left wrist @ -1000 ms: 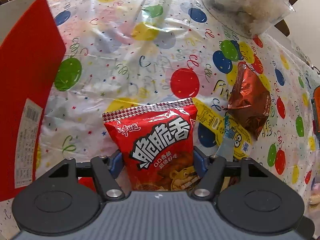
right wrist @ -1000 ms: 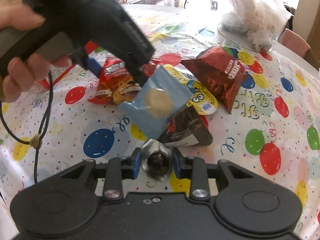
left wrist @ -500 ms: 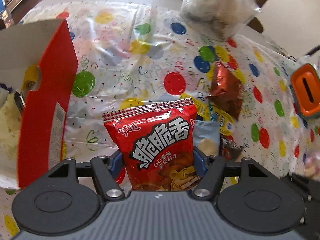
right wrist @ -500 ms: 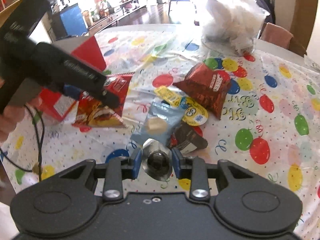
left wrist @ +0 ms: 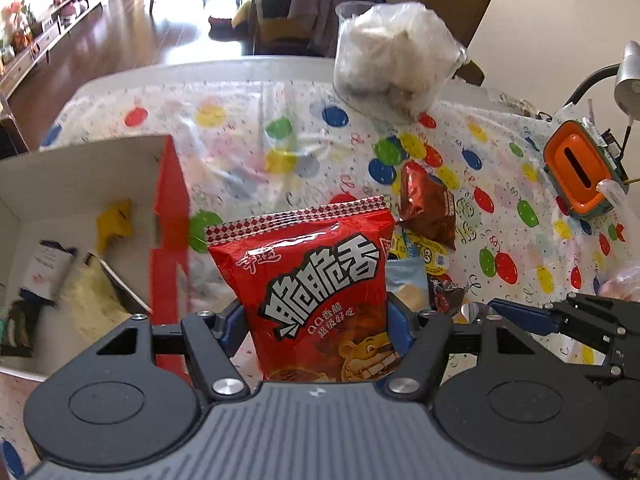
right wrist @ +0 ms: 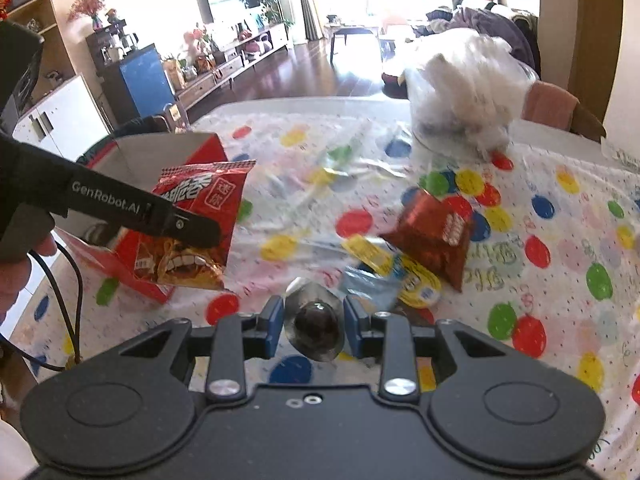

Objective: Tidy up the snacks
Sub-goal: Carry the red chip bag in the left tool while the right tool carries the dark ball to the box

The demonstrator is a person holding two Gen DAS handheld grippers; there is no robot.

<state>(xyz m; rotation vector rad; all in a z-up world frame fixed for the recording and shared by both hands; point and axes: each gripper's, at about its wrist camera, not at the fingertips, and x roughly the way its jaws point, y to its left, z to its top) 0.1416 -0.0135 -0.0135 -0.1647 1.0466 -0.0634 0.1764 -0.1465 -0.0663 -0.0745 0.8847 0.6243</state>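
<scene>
My left gripper [left wrist: 316,320] is shut on a red snack bag [left wrist: 312,280] with white lettering and holds it above the table, beside the red cardboard box [left wrist: 168,240]. The same bag [right wrist: 192,216] and the left gripper [right wrist: 188,228] show in the right wrist view, near the box [right wrist: 204,148]. My right gripper [right wrist: 314,320] is shut on a small silver-wrapped dark sweet [right wrist: 316,322] above the table. A brown foil packet [right wrist: 436,232], a yellow pack [right wrist: 416,280] and a light blue packet [right wrist: 368,288] lie on the balloon-print tablecloth [right wrist: 540,280].
The box holds several snacks [left wrist: 48,276]. A clear tub of white wrapped items [left wrist: 396,56] stands at the far edge. An orange and green container [left wrist: 580,168] sits at the right. Chairs stand behind the table.
Both grippers have risen and tilted up, so more of the room shows. The left gripper has carried the red bag left, closer to the box, whose inside now shows.
</scene>
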